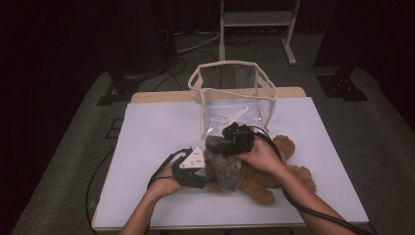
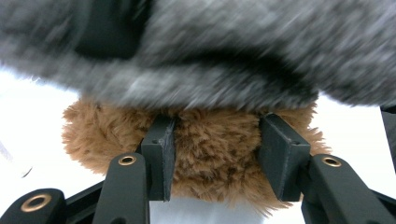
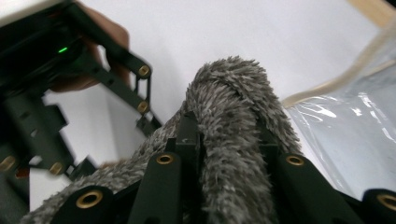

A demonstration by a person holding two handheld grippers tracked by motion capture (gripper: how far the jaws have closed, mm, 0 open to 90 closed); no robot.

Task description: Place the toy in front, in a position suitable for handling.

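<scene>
Black gripper (image 2: 215, 158) jaws, brass-coloured screws, trailing black cables.

left: bare white table (image 1: 147, 142) | ahead: clear bag (image 1: 234, 95) blocks | right: brown teddy bear (image 1: 274, 174) sprawls

- Looks like a lab or recording studio, not a home.
- My table (image 1: 147, 147) has a plain white cover, wood edge showing at the back.
- Black curtains (image 1: 58, 34) all round, room kept dark.
- Grey carpet floor (image 1: 377, 122) with loose cables (image 1: 195, 46).
- Black stand feet (image 1: 115, 90) and a white metal frame (image 1: 257, 22) behind the table.
</scene>
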